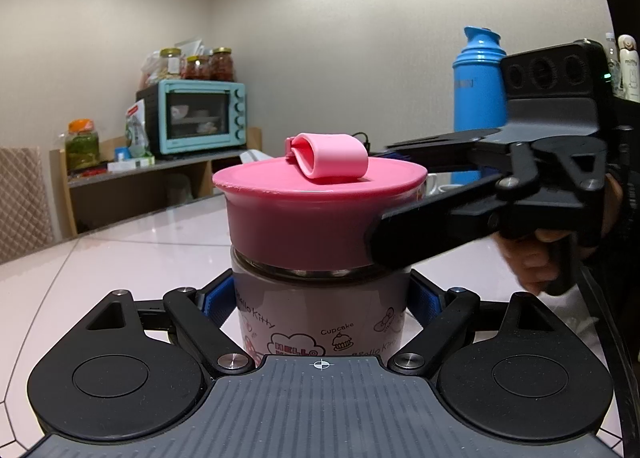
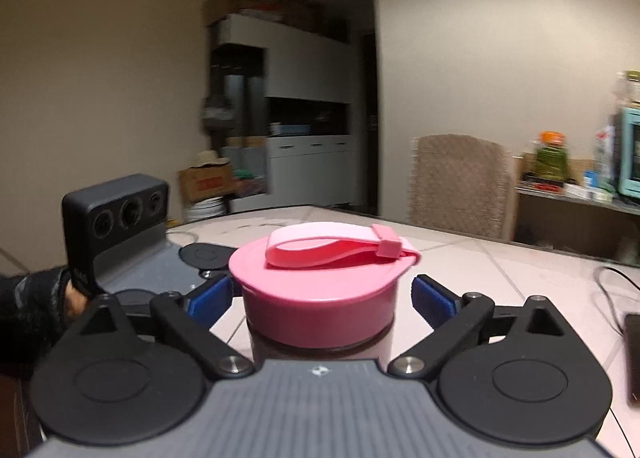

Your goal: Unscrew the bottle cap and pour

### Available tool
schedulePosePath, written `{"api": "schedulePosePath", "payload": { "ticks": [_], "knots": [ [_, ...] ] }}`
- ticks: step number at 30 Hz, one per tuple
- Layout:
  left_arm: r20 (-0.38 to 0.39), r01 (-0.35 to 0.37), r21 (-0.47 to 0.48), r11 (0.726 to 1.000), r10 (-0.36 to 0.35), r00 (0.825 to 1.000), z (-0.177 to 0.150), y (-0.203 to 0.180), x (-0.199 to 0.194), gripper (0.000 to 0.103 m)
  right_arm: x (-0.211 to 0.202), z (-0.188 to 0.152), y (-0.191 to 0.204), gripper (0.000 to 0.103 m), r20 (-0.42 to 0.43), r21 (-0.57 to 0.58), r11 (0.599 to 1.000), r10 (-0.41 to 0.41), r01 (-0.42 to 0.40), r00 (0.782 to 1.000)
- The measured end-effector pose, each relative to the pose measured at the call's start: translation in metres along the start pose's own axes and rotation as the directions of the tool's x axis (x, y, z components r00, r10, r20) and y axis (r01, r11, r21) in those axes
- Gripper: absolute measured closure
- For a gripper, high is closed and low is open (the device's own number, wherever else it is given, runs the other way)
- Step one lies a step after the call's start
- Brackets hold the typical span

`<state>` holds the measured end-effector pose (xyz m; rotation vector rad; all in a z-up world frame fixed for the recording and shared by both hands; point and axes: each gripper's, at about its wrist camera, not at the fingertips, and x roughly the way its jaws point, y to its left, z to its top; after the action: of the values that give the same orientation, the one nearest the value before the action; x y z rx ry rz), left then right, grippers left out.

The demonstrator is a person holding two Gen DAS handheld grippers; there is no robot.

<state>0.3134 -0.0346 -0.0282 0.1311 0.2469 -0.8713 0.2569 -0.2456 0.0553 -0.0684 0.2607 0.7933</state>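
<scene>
A Hello Kitty bottle (image 1: 320,322) with a wide pink cap (image 1: 316,210) and a pink strap loop (image 1: 332,156) stands on the pale tiled table (image 1: 120,250). My left gripper (image 1: 320,298) is shut on the bottle body, its blue pads (image 1: 214,296) pressed on both sides below the cap. My right gripper (image 2: 322,296) reaches in from the right at cap height. In the right wrist view its blue pads (image 2: 434,300) stand on either side of the cap (image 2: 320,298), with a visible gap on the right side, so it is open. The left gripper's body (image 2: 116,214) shows behind.
A blue thermos (image 1: 478,86) stands on the table behind the right gripper. A teal toaster oven (image 1: 200,116) and jars sit on a shelf at the back left. A chair (image 2: 460,182) stands at the table's far edge. A cable (image 2: 612,278) and a dark device (image 2: 632,358) lie at the right.
</scene>
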Motion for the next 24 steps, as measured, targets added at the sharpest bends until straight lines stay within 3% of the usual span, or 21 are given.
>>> {"api": "schedulePosePath", "payload": {
  "ticks": [3,10,24],
  "knots": [
    [0.0,0.0,0.0,1.0,0.0,1.0,0.0,0.0,0.0,0.013,-0.007,0.001,0.014,0.005,0.012,0.019,0.996,-0.089,0.089,0.996],
    [0.0,0.0,0.001,1.0,0.0,1.0,0.0,0.002,0.0,0.013,-0.003,-0.008,0.045,0.005,0.021,0.063,0.957,-0.286,0.284,0.958],
    [0.0,-0.001,0.002,1.0,0.001,1.0,0.0,0.001,0.001,0.013,0.025,-0.009,0.057,0.007,0.003,0.1,0.915,-0.394,0.392,0.919]
  ]
}}
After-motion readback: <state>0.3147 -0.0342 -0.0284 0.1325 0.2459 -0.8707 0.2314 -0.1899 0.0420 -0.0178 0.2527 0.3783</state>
